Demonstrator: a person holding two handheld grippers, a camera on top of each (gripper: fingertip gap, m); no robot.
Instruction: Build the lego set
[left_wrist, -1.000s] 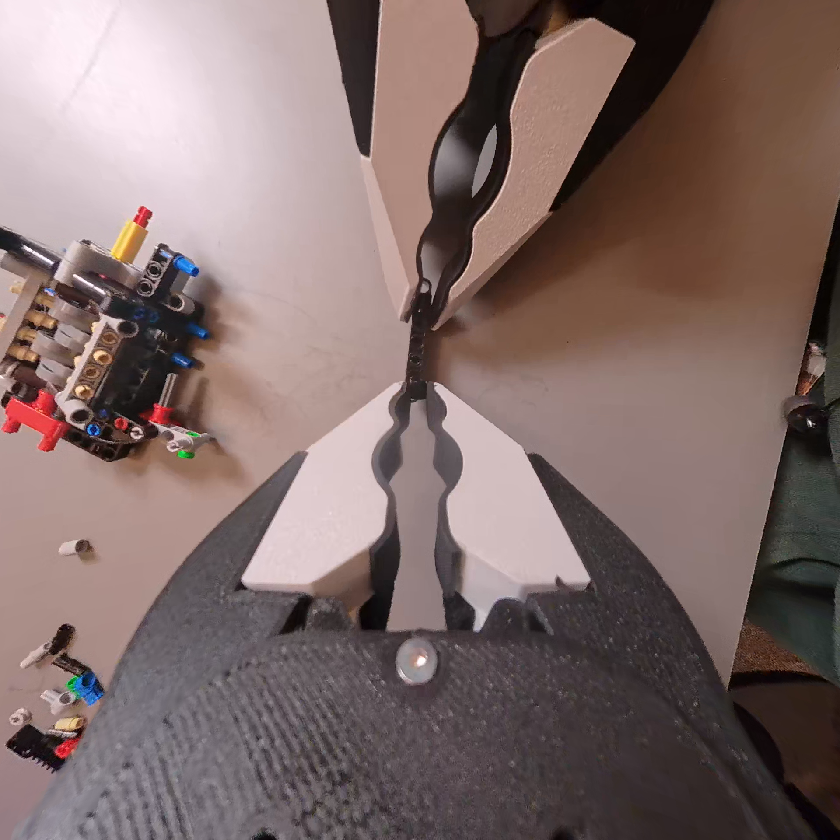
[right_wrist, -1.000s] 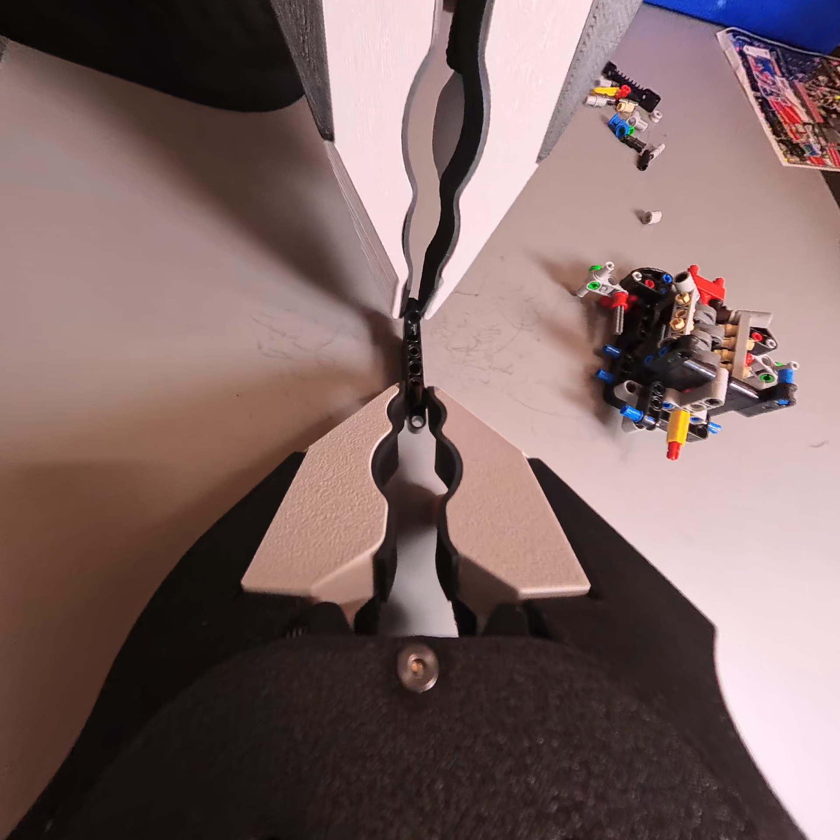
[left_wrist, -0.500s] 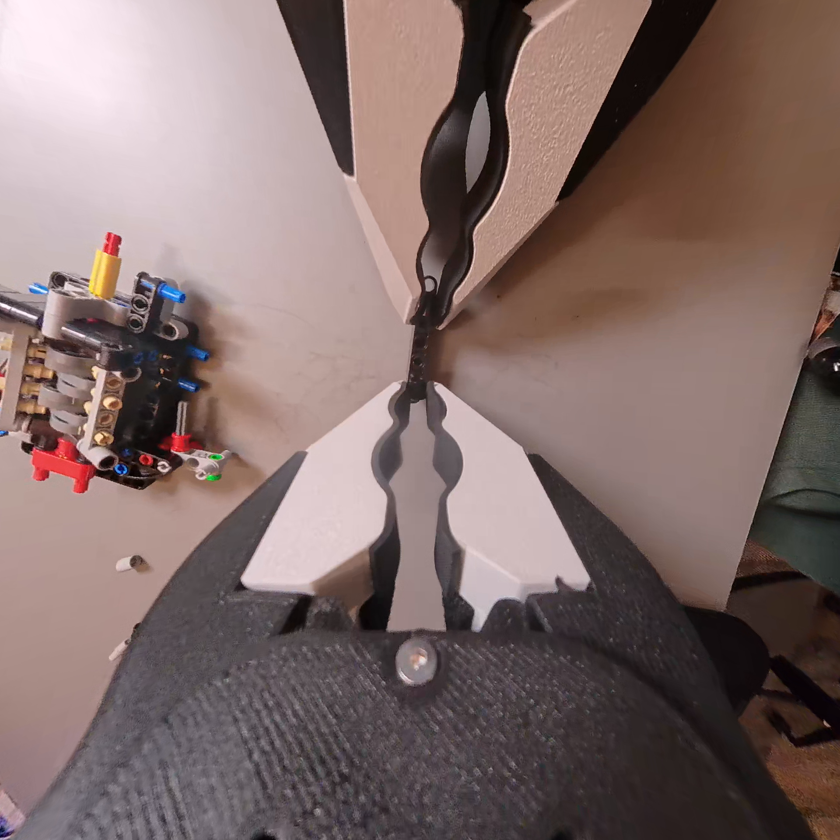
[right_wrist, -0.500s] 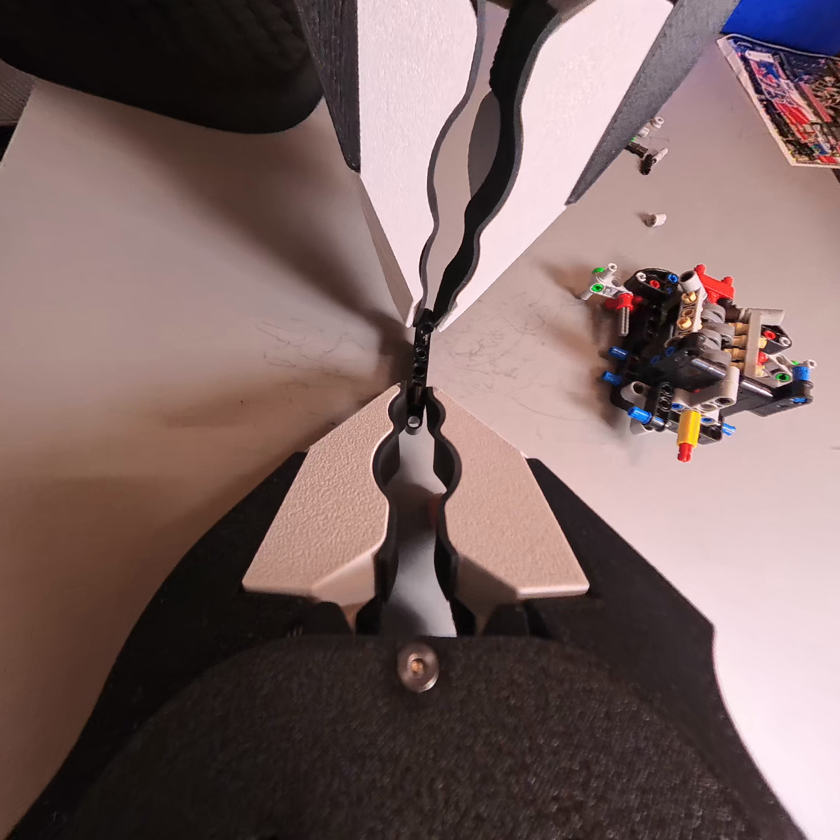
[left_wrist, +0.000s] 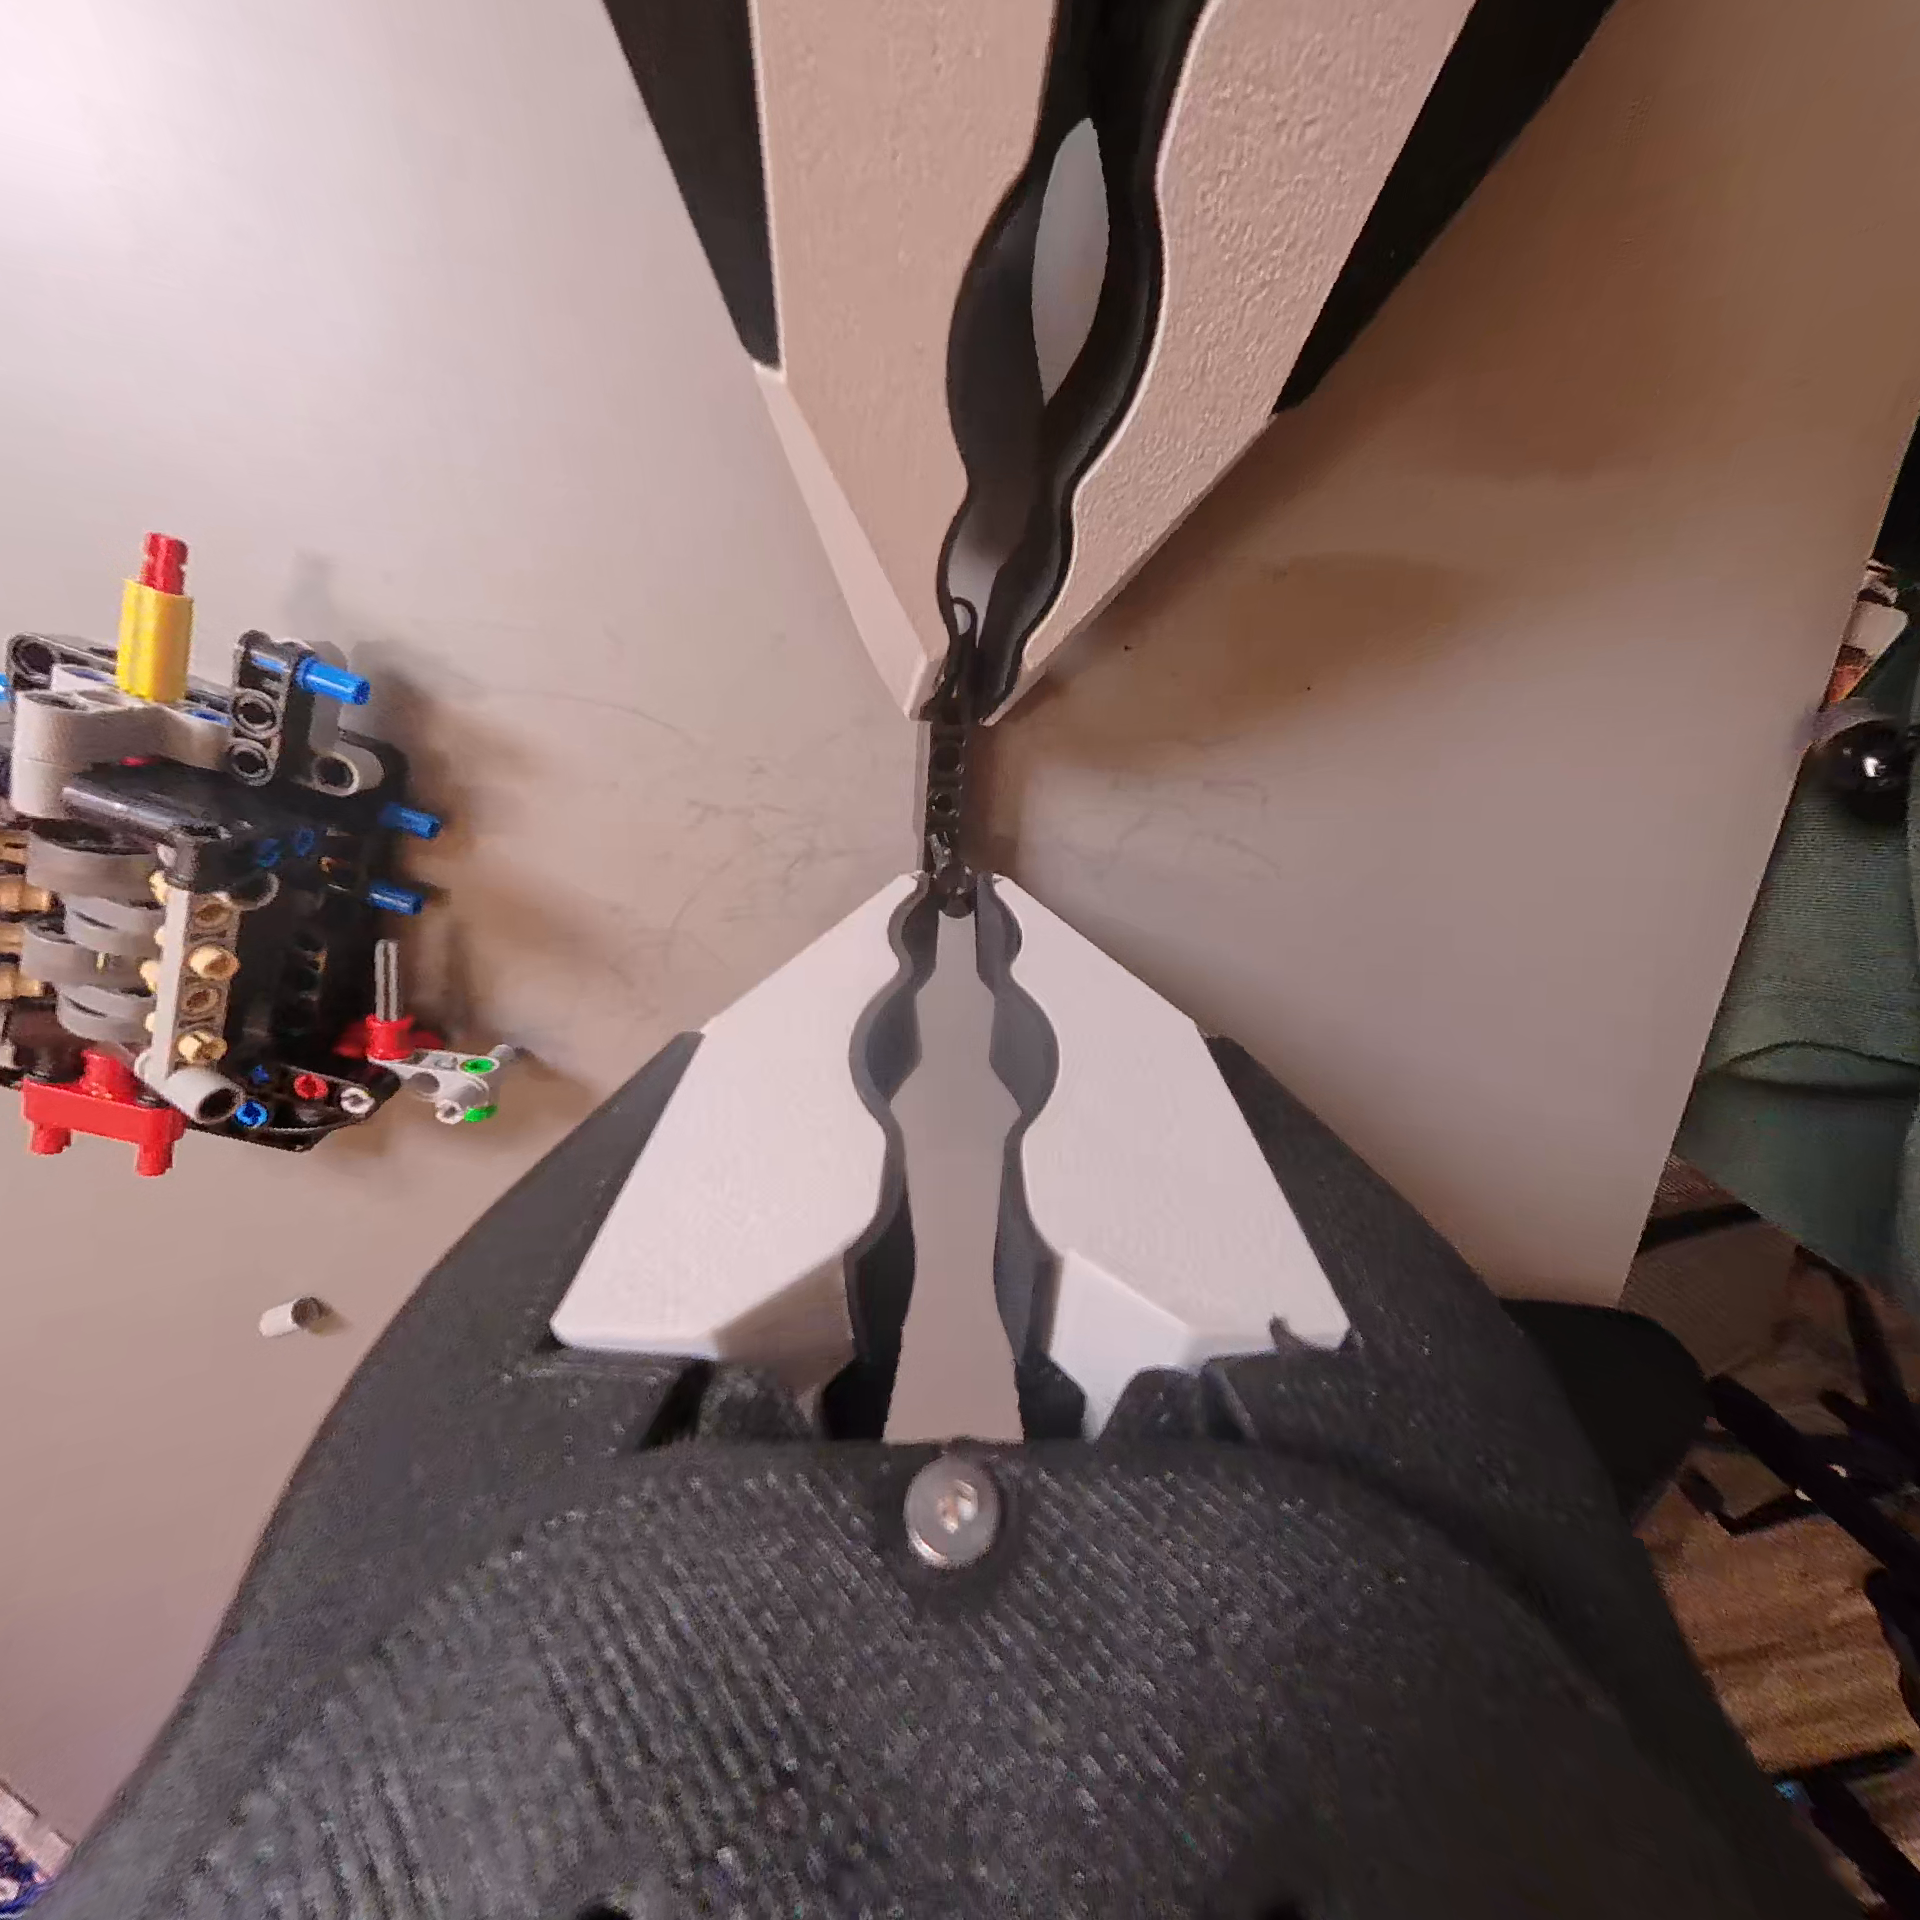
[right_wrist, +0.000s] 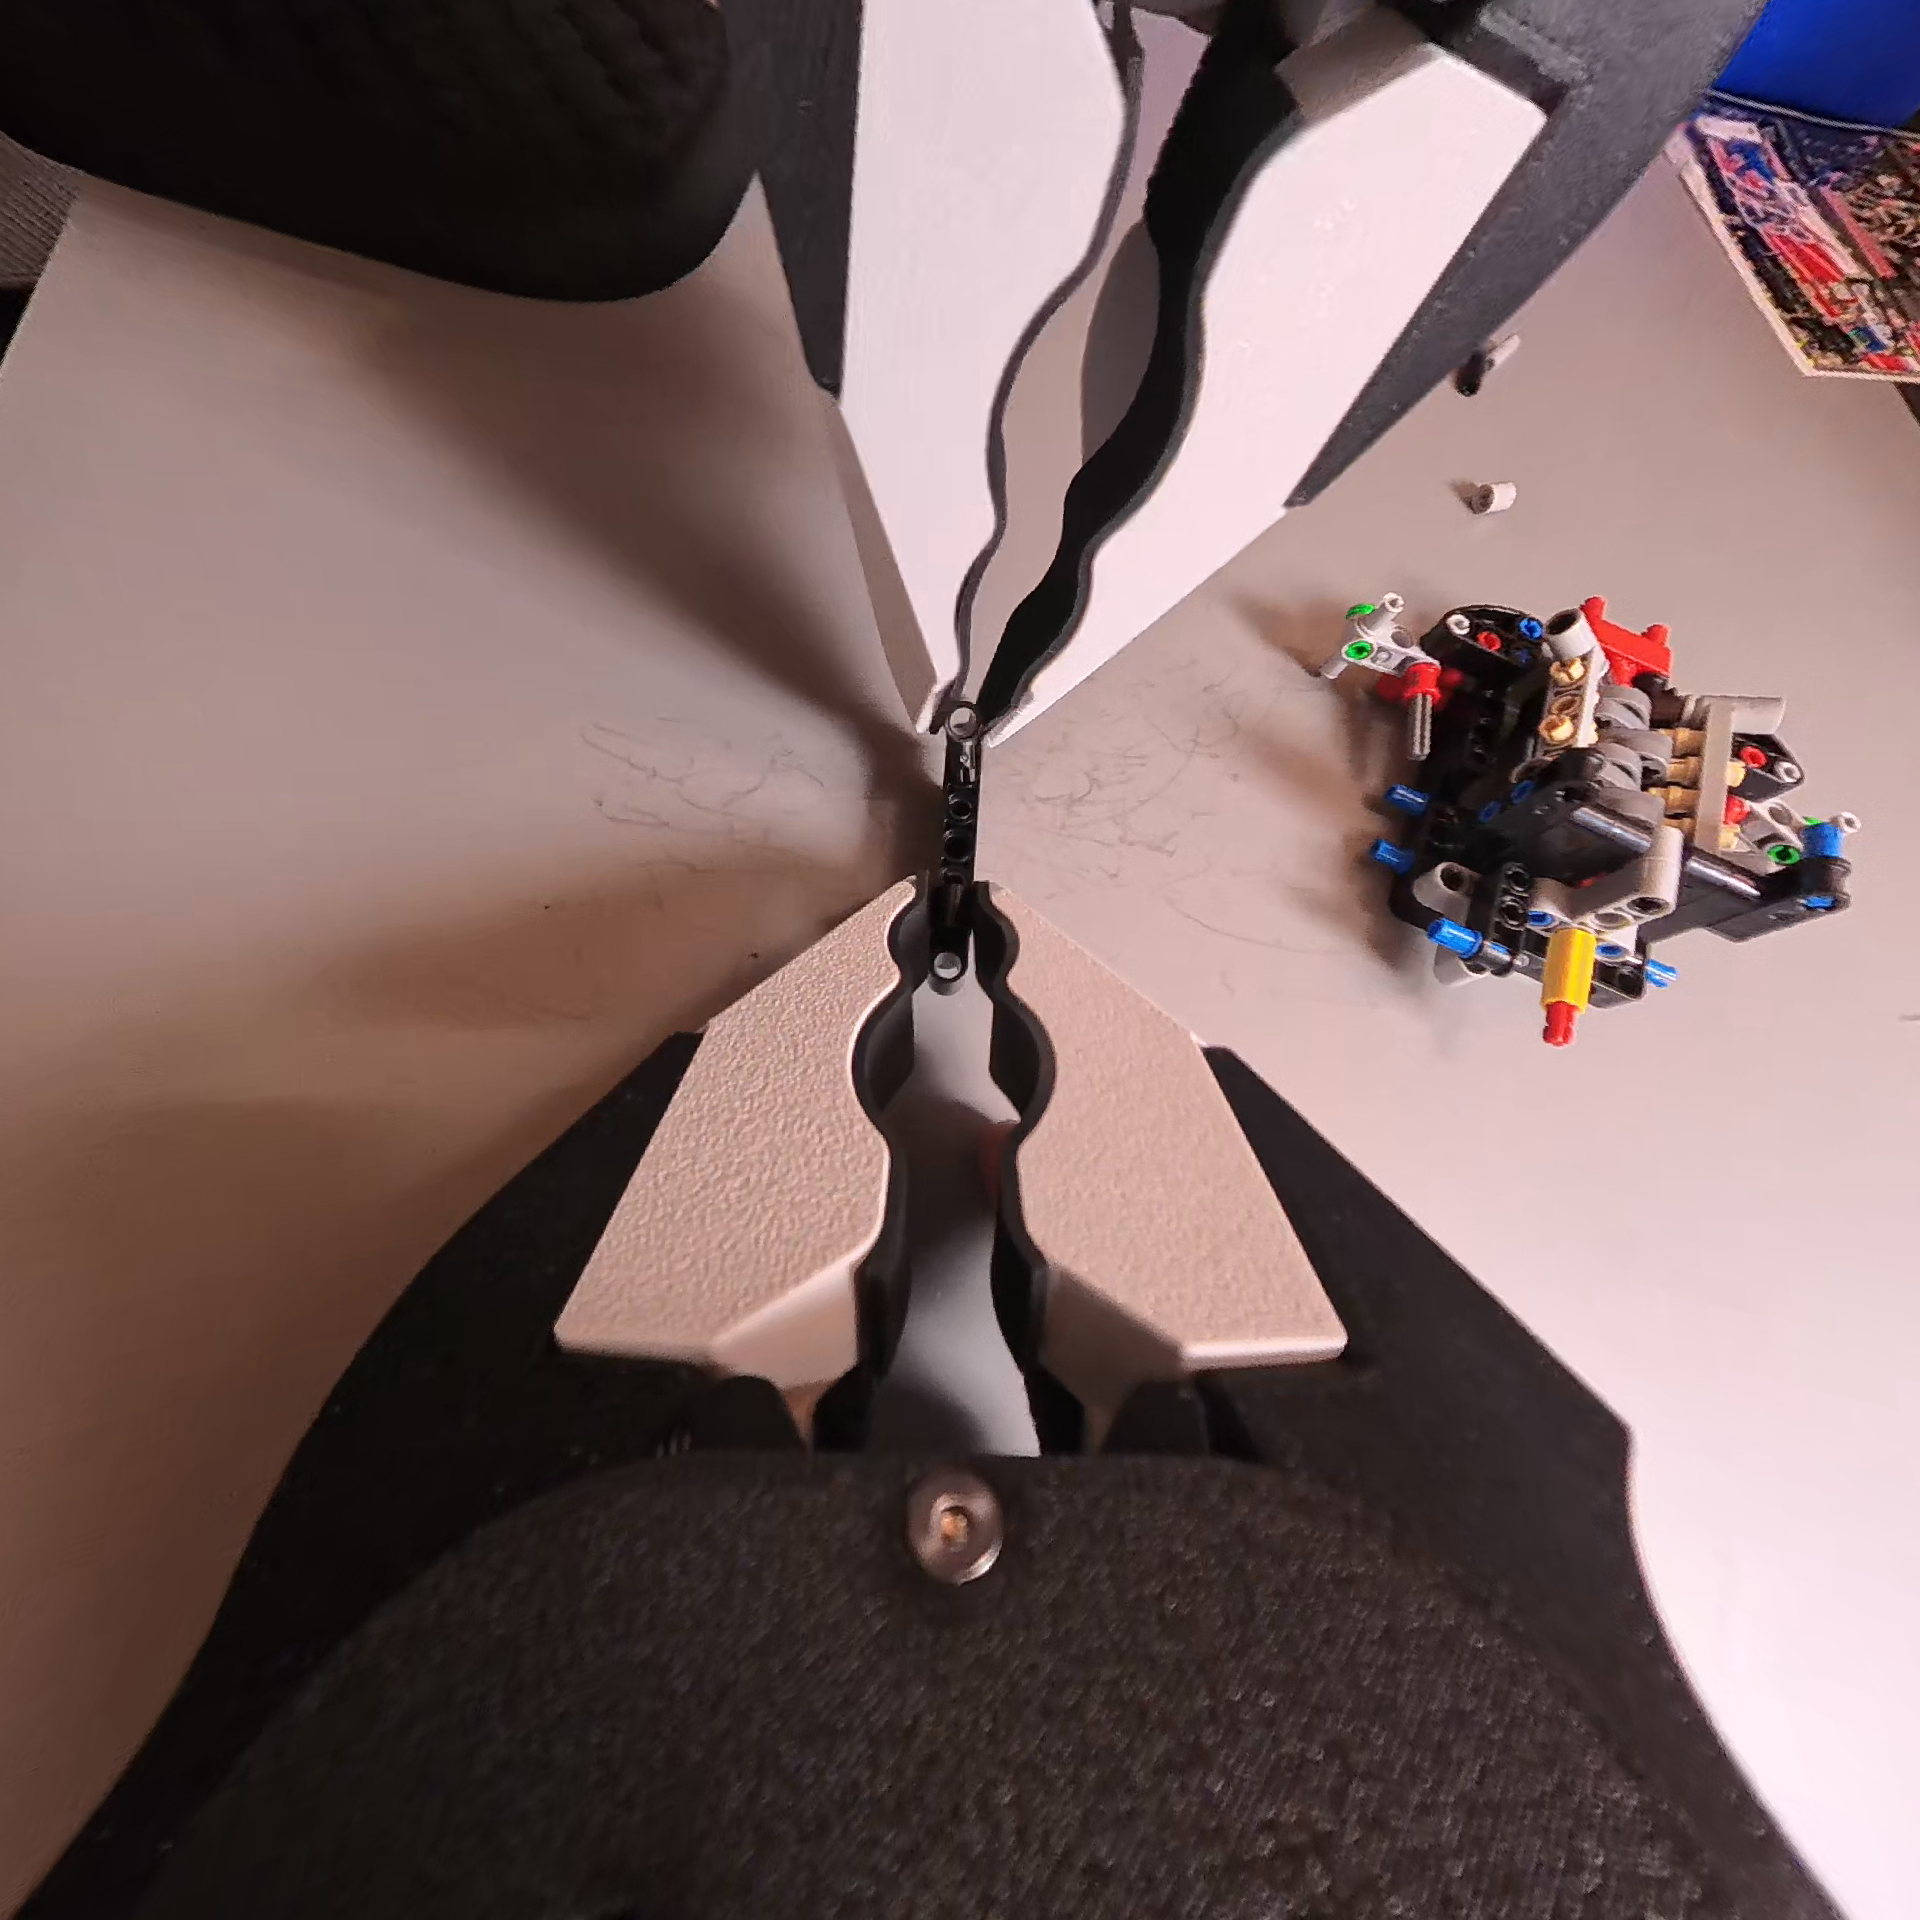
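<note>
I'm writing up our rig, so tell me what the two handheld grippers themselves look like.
Both look alike. The left gripper and right gripper each have a rough-textured black body, a silver screw at its centre, and two pale, angular, wedge-shaped fingers whose wavy inner edges carry dark lining. No cables, markings or sleeves show.

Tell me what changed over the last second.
Both views shifted: the lego assembly slid lower in the left wrist view, and lower and rightward in the right one, so the grippers moved together. The left gripper and right gripper stay clamped on opposite ends of the black beam.
</note>
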